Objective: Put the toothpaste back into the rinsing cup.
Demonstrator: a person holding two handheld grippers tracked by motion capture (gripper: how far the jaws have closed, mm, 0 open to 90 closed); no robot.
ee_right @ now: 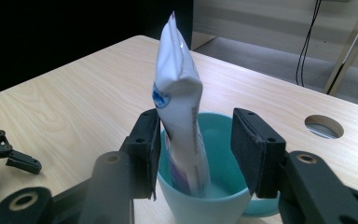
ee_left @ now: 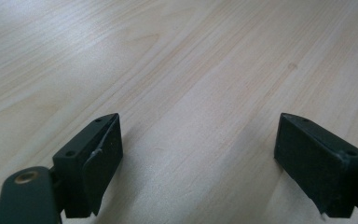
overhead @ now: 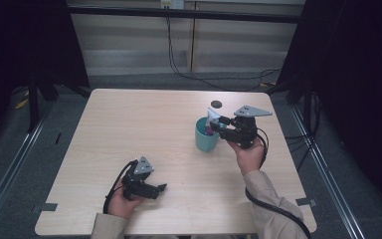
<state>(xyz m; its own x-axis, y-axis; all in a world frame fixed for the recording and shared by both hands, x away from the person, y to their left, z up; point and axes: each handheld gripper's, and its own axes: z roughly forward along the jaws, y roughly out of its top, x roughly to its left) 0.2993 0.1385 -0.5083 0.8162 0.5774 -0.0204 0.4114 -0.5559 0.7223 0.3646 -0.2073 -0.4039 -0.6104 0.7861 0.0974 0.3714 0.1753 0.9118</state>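
A teal cup (overhead: 206,138) stands on the right half of the wooden table (overhead: 139,124). A white toothpaste tube (overhead: 212,117) stands in it, upright and leaning a little. My right gripper (overhead: 219,125) reaches over the cup's rim from the right. In the right gripper view the tube (ee_right: 179,102) rises between the jaws of my right gripper (ee_right: 196,135), resting against the left pad with a clear gap to the right pad, above the cup (ee_right: 205,210). My left gripper (overhead: 159,189) lies near the front edge, open over bare wood (ee_left: 198,140).
A round hole (overhead: 216,104) sits in the tabletop just behind the cup, also seen from the right gripper (ee_right: 324,126). Cables hang and trail across the floor behind the table. Dark frame posts stand at both sides.
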